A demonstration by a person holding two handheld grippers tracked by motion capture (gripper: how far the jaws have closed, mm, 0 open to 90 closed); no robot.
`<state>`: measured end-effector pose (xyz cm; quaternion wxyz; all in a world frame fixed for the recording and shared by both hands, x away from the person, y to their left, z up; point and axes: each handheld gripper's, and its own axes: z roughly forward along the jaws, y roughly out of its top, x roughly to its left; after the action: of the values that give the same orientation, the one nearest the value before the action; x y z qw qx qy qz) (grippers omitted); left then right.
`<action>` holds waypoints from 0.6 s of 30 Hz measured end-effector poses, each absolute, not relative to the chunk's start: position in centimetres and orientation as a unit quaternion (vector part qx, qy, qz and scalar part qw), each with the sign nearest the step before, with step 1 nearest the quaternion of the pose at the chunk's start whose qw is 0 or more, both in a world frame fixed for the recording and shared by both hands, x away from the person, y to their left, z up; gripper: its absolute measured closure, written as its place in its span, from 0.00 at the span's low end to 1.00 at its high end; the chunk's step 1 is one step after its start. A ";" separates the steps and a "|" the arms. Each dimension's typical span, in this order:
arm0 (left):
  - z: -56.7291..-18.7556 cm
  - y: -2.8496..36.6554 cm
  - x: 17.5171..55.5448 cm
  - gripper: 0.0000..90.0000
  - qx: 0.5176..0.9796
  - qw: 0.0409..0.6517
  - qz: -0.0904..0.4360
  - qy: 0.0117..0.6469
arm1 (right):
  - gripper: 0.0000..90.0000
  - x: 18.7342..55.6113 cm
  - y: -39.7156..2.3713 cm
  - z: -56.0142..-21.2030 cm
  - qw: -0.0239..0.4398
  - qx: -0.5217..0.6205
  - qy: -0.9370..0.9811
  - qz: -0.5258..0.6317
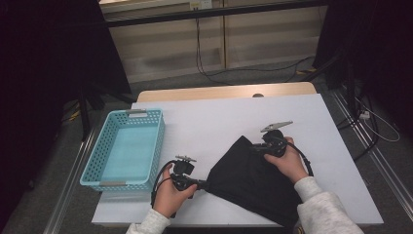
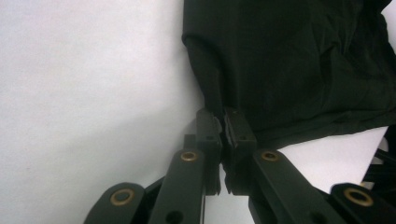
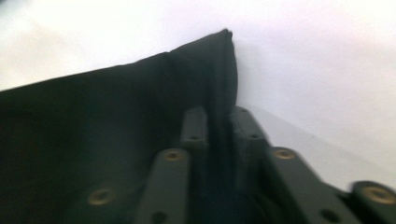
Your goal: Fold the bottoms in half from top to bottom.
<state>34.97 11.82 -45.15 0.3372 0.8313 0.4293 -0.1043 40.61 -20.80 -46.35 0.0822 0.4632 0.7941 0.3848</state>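
Right of the blue basket (image 1: 127, 148), on the white desk (image 1: 219, 122), the black cloth (image 1: 251, 180) lay spread; I read no label or writing on it. My left hand-held gripper (image 1: 200, 184) pinched its near corner, and my right hand-held gripper (image 1: 255, 147) was clamped on its far corner.

Grey sleeves (image 1: 321, 209), black brass-riveted gripper (image 2: 223, 122)

1 black cloth (image 1: 253, 180), 1 blue basket (image 1: 97, 170), 2 grippers, 1 table (image 1: 209, 117).
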 end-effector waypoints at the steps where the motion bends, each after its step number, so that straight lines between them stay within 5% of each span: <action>1: -45.1 11.9 35.1 0.96 0.830 0.336 -0.107 0.432 | 0.94 40.6 -20.9 -46.4 0.077 0.464 0.792 0.388; 18: -40.5 13.1 40.8 0.96 0.807 0.357 -0.054 0.467 | 0.96 42.0 -21.6 -43.8 0.126 0.476 0.756 0.431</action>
<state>40.76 13.13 -40.48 0.3566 0.8074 0.4670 -0.0539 41.97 -21.62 -43.85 0.1258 0.4759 0.7561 0.4314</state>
